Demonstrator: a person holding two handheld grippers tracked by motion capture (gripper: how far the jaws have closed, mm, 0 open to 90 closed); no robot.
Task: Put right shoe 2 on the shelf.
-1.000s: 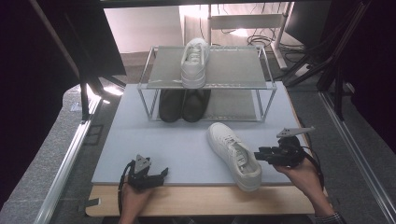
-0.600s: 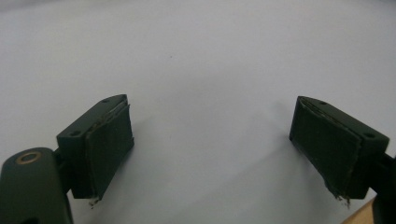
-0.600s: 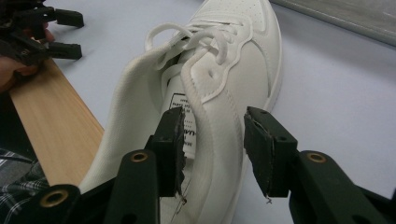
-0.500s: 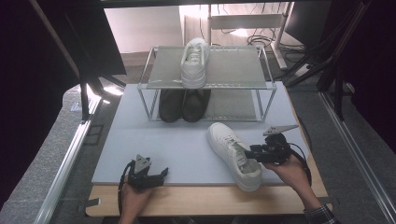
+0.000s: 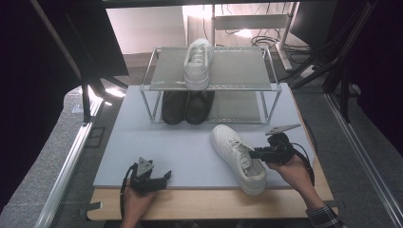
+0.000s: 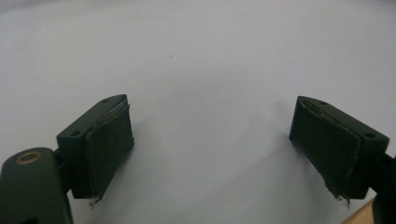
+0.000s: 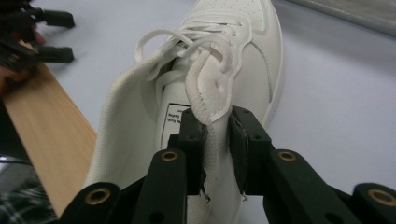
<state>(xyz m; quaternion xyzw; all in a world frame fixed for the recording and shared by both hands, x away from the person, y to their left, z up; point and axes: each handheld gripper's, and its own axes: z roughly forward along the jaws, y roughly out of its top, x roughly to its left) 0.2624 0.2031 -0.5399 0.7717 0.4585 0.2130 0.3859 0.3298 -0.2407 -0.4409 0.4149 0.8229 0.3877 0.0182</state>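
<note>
Wooden table point(image 5: 199, 205), bare wood visible only as a strip along the near edge. Grey mat point(image 5: 180, 147) covers nearly all of the top. On the mat, far side: wire two-tier shoe rack point(image 5: 209, 71). Top shelf carries one white sneaker point(image 5: 198, 62), toe toward the near side. Lower level holds a pair of black shoes point(image 5: 186, 105), side by side, touching. Second white sneaker point(image 5: 238, 156) lies directly on the mat in front of the rack, right of centre, angled, heel near the mat's front edge
</note>
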